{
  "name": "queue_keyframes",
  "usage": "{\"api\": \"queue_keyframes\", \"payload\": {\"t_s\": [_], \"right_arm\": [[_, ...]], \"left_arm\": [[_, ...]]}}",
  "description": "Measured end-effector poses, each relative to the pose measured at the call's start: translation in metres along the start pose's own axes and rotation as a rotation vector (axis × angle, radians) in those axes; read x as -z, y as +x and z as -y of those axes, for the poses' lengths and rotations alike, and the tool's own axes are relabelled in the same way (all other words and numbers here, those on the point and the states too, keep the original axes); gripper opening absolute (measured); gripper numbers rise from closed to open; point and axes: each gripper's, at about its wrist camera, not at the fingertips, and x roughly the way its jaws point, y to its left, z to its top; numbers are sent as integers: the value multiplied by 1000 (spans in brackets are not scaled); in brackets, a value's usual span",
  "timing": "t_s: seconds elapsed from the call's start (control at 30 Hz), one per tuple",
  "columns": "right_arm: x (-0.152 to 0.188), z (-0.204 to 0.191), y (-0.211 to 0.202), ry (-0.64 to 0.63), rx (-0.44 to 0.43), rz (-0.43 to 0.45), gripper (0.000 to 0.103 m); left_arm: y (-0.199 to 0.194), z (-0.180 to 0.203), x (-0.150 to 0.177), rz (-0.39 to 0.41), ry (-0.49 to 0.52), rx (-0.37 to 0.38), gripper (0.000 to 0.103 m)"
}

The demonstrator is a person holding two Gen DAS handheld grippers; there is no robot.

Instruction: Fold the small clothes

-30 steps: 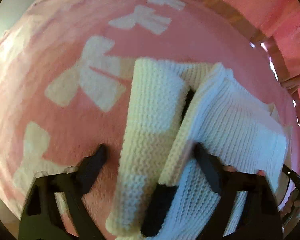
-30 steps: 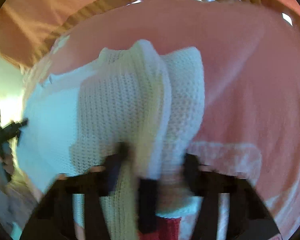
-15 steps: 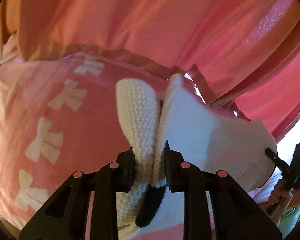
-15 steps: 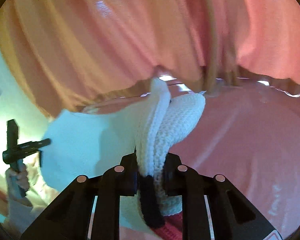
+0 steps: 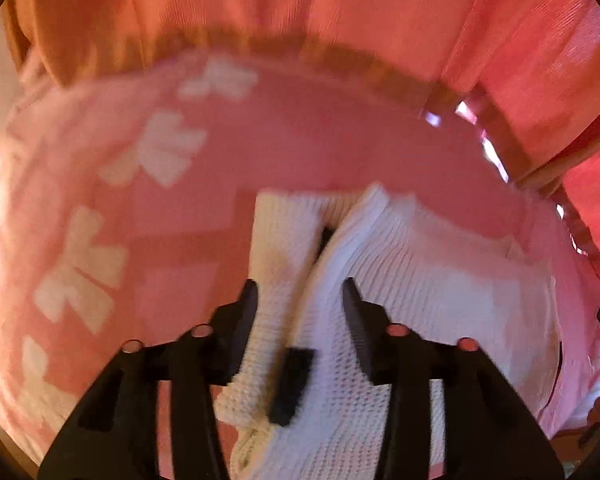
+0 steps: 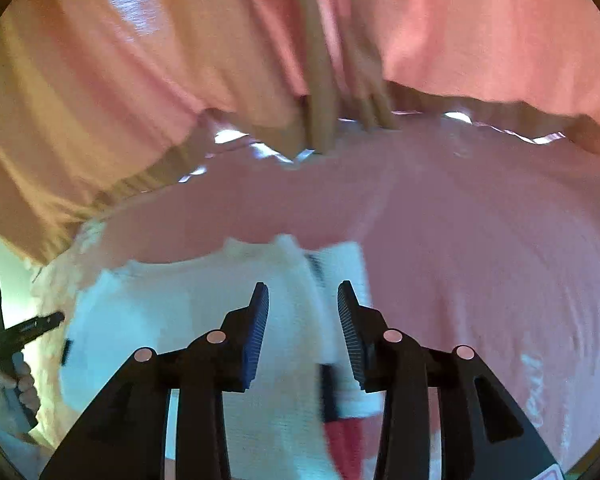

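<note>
Below both cameras, a white knitted garment (image 5: 412, 280) lies on a pink blanket (image 5: 300, 148) patterned with pale bows, its folded edge running from about 12 o'clock down to 6 o'clock in each view. On the left wrist view the left gripper (image 5: 300, 296) has its jaws partway apart and opening; a ridge of knit stands between them, with a black trim band (image 5: 290, 384) showing at 6 o'clock, and the pads look just clear of the cloth. On the right wrist view the right gripper (image 6: 302, 300) is likewise opening, moderately wide, the garment's edge between the jaws but not pinched. Toward 8 o'clock there, a hand (image 6: 16, 396) holds the other tool's handle. Pink curtains (image 6: 460, 40) hang across 12 o'clock
</note>
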Motion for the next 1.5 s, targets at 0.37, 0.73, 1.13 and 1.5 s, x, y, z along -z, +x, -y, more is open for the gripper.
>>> {"api": "queue_keyframes", "payload": {"t_s": [0.37, 0.73, 1.13, 1.5], "right_arm": [[-1, -26, 86, -90, 128, -151, 44], [-28, -24, 93, -3, 30, -69, 7], [-24, -27, 119, -43, 117, -118, 34], [-24, -27, 119, -27, 87, -58, 10]], "left_arm": [[68, 39, -10, -71, 106, 23, 50], [80, 38, -44, -10, 62, 97, 0], [94, 48, -49, -76, 108, 80, 64], [94, 51, -65, -21, 123, 53, 7]]}}
